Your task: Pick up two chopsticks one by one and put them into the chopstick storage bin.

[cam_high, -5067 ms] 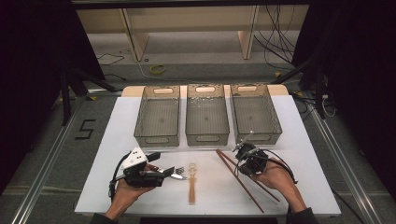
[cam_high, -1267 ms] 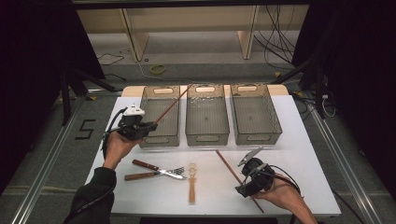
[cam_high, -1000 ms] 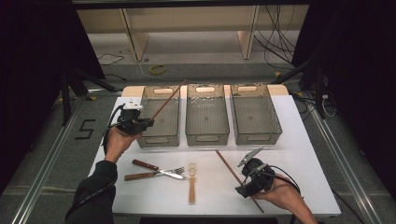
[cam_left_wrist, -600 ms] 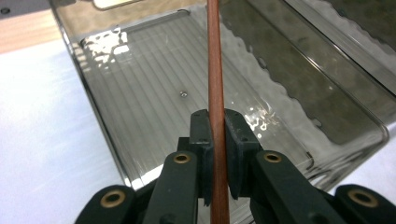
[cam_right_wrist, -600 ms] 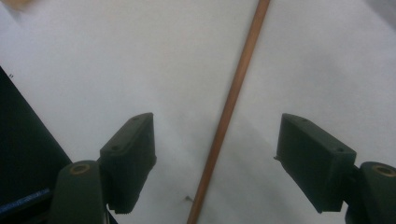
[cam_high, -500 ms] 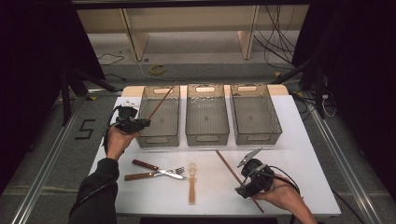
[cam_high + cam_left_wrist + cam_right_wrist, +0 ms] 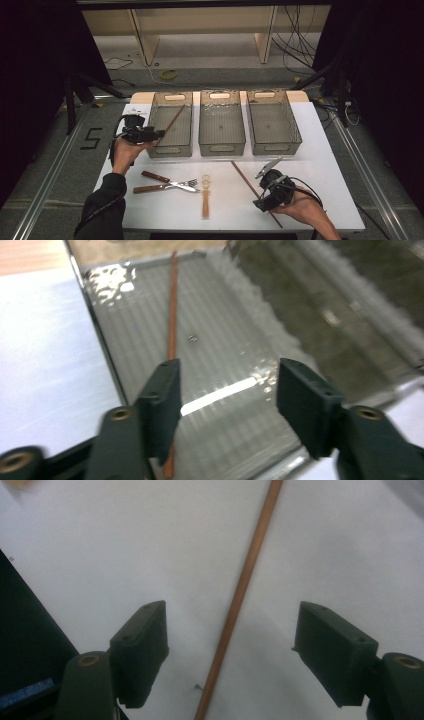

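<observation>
Now, high view: left gripper (image 7: 150,134) at left bin (image 7: 170,146) near corner, chopstick (image 7: 172,121) lying slanted inside bin. Right gripper (image 7: 269,186) over 2nd chopstick (image 7: 246,179) on table (image 7: 325,165). Left gripper view: jaws just opening, nothing pinched, chopstick beside one jaw. Right gripper view: jaws wide, 2nd chopstick between, untouched.

High view overhead facing forward, gripper views close above table (image 7: 325,165)
</observation>
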The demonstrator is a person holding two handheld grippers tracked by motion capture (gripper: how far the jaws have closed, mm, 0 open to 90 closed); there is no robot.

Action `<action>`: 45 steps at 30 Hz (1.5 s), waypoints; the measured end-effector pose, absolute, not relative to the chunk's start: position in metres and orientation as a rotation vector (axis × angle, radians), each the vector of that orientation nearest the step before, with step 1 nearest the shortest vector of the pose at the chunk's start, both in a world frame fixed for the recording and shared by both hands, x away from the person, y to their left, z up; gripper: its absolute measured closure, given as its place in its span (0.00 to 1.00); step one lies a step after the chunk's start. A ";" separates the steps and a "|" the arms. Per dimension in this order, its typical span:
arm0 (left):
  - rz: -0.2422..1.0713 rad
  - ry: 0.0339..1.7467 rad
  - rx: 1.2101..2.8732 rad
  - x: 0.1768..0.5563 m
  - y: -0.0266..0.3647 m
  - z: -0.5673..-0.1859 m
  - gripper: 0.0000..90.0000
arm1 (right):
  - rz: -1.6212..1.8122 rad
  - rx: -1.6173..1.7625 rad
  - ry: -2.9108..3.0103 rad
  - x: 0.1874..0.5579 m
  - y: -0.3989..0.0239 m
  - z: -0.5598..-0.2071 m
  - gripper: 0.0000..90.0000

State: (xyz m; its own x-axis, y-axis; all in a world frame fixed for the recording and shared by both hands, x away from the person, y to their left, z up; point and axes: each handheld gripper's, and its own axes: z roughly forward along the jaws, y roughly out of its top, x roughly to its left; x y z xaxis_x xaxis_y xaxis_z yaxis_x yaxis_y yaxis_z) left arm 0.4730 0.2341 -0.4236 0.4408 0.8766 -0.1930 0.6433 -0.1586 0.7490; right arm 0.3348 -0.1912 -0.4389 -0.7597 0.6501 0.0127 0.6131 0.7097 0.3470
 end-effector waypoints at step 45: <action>0.252 0.842 1.939 0.368 0.176 -0.451 0.22 | 0.218 1.003 2.882 0.346 -0.180 -0.456 0.94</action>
State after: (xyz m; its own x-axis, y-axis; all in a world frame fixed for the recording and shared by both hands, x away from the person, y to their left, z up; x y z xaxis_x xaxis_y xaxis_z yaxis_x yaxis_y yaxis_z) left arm 0.3682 0.1756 -0.4506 0.7395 0.6512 -0.1705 0.4504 -0.2904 0.8442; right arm 0.3457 -0.1804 -0.4565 -0.7818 0.6227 -0.0311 0.6110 0.7751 0.1608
